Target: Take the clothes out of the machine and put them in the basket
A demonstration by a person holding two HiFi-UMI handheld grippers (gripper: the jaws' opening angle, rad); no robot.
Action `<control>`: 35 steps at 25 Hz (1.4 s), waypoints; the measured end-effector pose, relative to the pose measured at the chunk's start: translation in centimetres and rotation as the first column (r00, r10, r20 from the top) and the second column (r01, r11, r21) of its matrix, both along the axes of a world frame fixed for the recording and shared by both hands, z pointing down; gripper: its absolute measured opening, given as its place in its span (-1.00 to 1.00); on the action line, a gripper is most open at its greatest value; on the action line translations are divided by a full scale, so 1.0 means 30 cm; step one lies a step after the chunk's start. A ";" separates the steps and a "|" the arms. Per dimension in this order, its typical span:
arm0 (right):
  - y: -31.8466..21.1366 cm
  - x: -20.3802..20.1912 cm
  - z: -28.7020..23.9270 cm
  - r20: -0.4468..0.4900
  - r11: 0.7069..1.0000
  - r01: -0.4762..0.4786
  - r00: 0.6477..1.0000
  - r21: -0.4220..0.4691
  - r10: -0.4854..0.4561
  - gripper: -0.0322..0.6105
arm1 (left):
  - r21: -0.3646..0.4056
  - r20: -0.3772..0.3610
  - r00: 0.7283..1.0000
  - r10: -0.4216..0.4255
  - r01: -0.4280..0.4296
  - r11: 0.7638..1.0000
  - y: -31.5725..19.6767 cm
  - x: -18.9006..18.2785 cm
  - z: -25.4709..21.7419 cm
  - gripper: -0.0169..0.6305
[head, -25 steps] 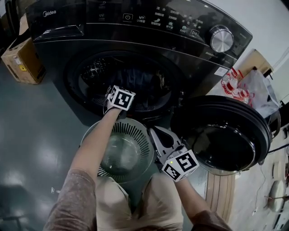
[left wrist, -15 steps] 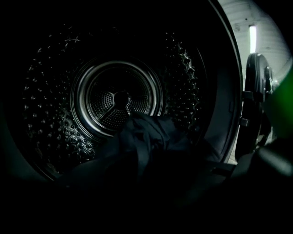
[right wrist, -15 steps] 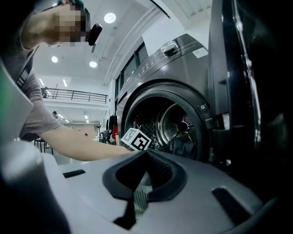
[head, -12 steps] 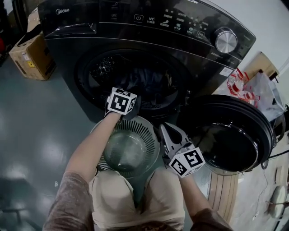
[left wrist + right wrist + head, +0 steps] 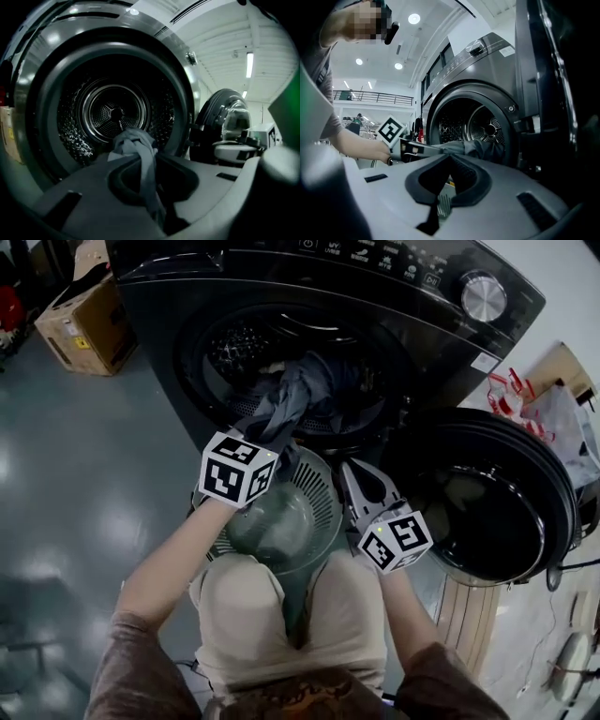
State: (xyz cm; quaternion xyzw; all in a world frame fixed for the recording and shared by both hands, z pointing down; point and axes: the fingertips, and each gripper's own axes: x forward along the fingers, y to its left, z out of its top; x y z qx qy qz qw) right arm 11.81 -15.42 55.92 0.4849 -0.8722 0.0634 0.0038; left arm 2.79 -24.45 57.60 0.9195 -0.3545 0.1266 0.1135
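Observation:
The dark front-loading washing machine has its drum open. A grey garment stretches from the drum's mouth down over the rim. My left gripper is shut on it, its jaws having closed on the cloth within the last second, and it is above the basket's far edge. In the left gripper view the garment runs between the jaws of my left gripper with the drum behind. The round slatted basket stands on the floor below the opening. My right gripper is shut and empty beside the basket.
The machine's round door hangs open at the right. A cardboard box sits on the floor at the left. Plastic bags lie at the far right. The person's knees are just behind the basket.
My left gripper has come back out of the drum and upward toward the basket, dragging the grey garment out over the rim. The right gripper has not moved.

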 end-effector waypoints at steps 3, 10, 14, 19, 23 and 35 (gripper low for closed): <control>-0.007 -0.004 0.007 0.000 1.000 0.010 1.000 -0.003 -0.010 -0.91 | -0.007 -0.019 1.000 -0.001 0.000 1.000 0.102 -0.035 -0.021 -0.79; -0.013 -0.026 -0.001 -0.001 0.999 0.036 0.999 0.002 -0.036 -0.91 | 0.005 -0.001 1.000 0.017 -0.017 1.000 0.312 -0.102 -0.065 -0.79; -0.021 -0.039 -0.012 0.001 0.999 0.047 0.999 0.012 -0.047 -0.91 | 0.012 0.018 1.000 0.017 -0.017 1.000 0.347 -0.111 -0.065 -0.69; -0.010 -0.048 -0.035 0.003 0.998 0.054 0.999 0.027 -0.054 -0.91 | 0.037 0.017 1.000 -0.002 0.001 0.999 0.319 -0.102 -0.087 -0.13; 0.003 -0.050 -0.042 0.013 0.998 0.052 0.999 0.026 -0.052 -0.91 | 0.061 0.033 0.999 0.008 -0.010 0.998 0.267 -0.070 -0.082 -0.01; 0.038 -0.028 -0.053 -0.002 0.999 0.030 1.000 0.023 -0.030 -0.91 | 0.074 0.126 0.992 -0.001 -0.008 0.997 -0.125 0.129 0.058 0.30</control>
